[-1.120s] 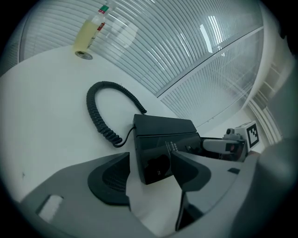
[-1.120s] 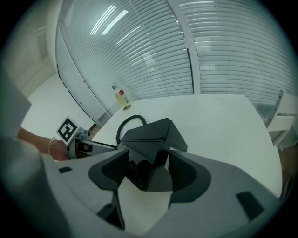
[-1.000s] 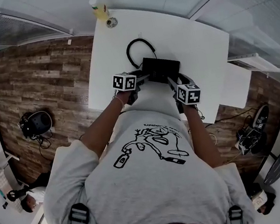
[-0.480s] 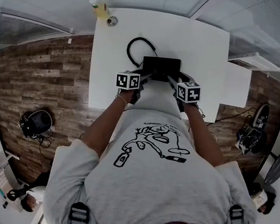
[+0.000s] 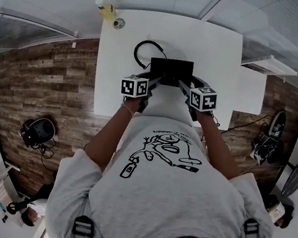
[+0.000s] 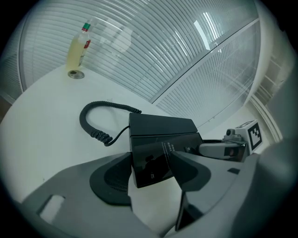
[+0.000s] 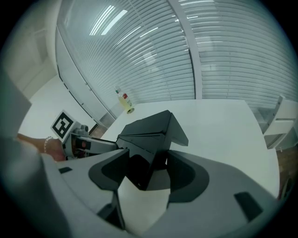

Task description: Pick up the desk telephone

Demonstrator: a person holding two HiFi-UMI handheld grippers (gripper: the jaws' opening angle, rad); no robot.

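The black desk telephone [image 5: 171,72] is near the front of the white table [image 5: 203,38], with both grippers on it. My left gripper [image 5: 154,82] is shut on its left end; in the left gripper view the telephone [image 6: 160,139] fills the gap of that gripper [image 6: 151,169]. My right gripper [image 5: 183,87] is shut on the right end, and in the right gripper view a corner of the telephone [image 7: 149,135] sits between the jaws of this gripper [image 7: 146,169]. The phone looks tilted, its far edge raised. A coiled cord [image 5: 143,51] loops behind it on the table.
A yellowish bottle [image 5: 105,10] and a small round object [image 5: 119,23] stand at the table's far left corner. A lower white side table [image 5: 252,94] adjoins on the right. Slatted blinds [image 7: 223,56] run behind the table. Gear [image 5: 37,131] lies on the wooden floor at left.
The telephone's far edge has risen slightly between the two grippers. The right gripper's marker cube has shifted a little to the right; the left has barely moved.
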